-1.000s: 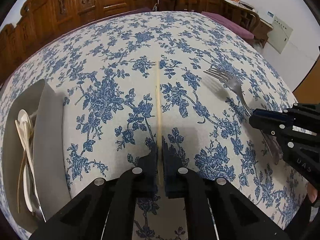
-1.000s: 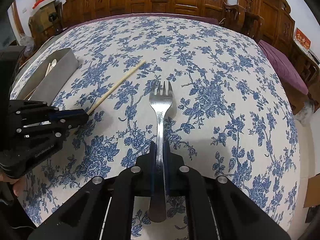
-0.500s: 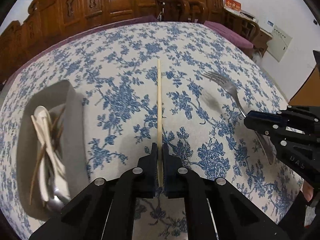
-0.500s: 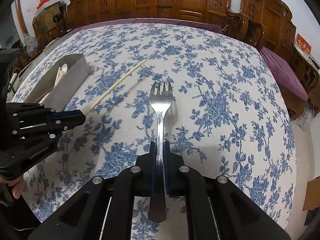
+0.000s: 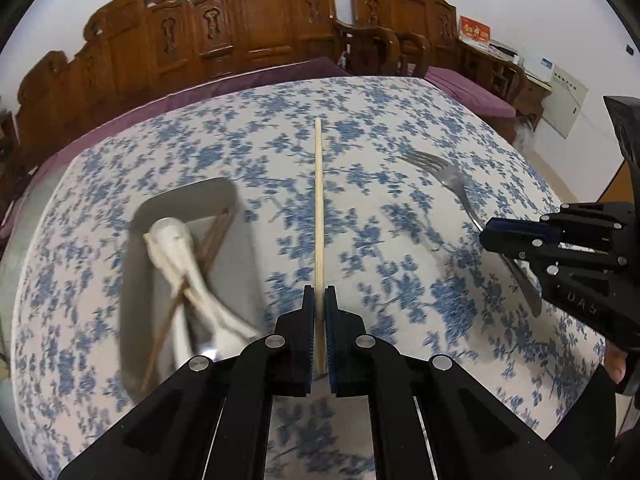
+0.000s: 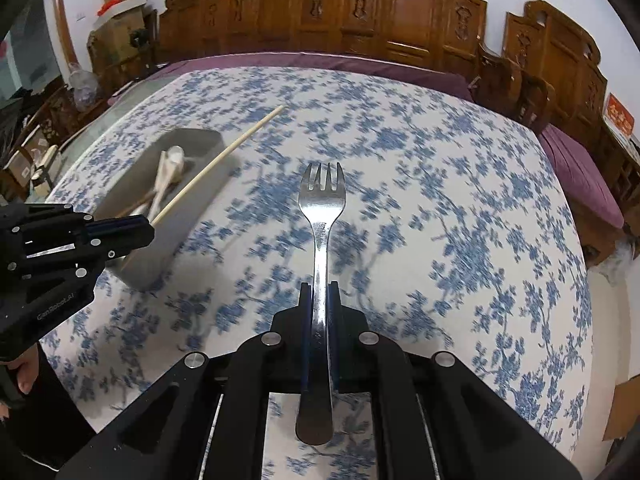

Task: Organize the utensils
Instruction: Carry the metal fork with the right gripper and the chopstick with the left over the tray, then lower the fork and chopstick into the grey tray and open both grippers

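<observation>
Carved wooden chairs (image 6: 400, 8) line the far edge of a counter (image 5: 400, 128) covered by a white cloth with blue flowers. Over it, the left gripper (image 5: 319, 312) has its jaws clenched on a pale chopstick (image 5: 318, 208), which runs straight ahead from between them, clear of the cloth. Off to the left of these jaws and below them lies a grey tray (image 5: 240, 248) on the counter, holding a white spoon (image 5: 180, 256) and darker chopsticks (image 5: 208, 252) in a loose heap. To the right of the left jaws, the right gripper (image 5: 486, 236) comes in from the edge of the view.

Seen from its own camera, the right gripper (image 6: 319, 292) has its jaws clamped on the handle of a metal fork (image 6: 321, 216); the tines point ahead, away from the jaws, and the handle's end sticks out behind them. The fork is held above the cloth. Left of these jaws sits the tray (image 6: 192, 140), with the held chopstick (image 6: 224, 160) crossing over it from the left gripper (image 6: 150, 226).
</observation>
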A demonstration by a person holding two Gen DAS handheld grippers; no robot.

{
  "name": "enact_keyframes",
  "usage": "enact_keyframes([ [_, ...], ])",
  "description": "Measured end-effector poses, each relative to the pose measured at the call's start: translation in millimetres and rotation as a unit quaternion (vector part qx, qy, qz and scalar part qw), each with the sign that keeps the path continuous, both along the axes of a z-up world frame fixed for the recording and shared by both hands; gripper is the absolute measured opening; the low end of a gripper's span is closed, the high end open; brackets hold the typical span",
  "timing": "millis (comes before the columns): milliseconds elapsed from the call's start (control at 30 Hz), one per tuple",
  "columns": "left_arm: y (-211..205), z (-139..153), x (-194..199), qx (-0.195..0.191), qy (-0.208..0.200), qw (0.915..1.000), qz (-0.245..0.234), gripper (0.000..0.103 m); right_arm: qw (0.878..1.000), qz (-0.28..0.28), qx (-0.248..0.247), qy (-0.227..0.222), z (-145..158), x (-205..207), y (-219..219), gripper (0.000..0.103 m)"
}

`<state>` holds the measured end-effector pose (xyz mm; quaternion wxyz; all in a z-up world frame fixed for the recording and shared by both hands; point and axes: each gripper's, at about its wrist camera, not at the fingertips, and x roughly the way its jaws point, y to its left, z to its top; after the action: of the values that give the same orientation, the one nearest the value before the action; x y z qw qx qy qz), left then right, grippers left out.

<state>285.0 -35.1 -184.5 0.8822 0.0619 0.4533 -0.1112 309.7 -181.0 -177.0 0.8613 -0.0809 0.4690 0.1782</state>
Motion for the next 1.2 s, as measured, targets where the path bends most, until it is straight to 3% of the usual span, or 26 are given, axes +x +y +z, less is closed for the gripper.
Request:
enact_keyframes([
  [367, 67, -3, -7, 0.008, 0.012, 0.9991, 0.039, 0.004, 0.999, 0.041, 0.007, -0.002, 9, -2, 56, 0.009],
  [800, 105, -24, 5, -0.008, 0.039, 0.9963, 0.076, 0.004, 0.998, 0.068, 0.010, 0.006, 7, 2, 105, 0.009],
  [1100, 122, -14, -5, -0.015, 0.021, 0.9962, 0.083, 0.007, 0.996, 0.083, 0.017, 0.012, 2, 9, 137, 0.009],
  [1200, 128, -7, -9, -0.013, 0.009, 0.9963, 0.084, 0.014, 0.996, 0.087, 0.024, 0.015, 0, 12, 148, 0.009],
])
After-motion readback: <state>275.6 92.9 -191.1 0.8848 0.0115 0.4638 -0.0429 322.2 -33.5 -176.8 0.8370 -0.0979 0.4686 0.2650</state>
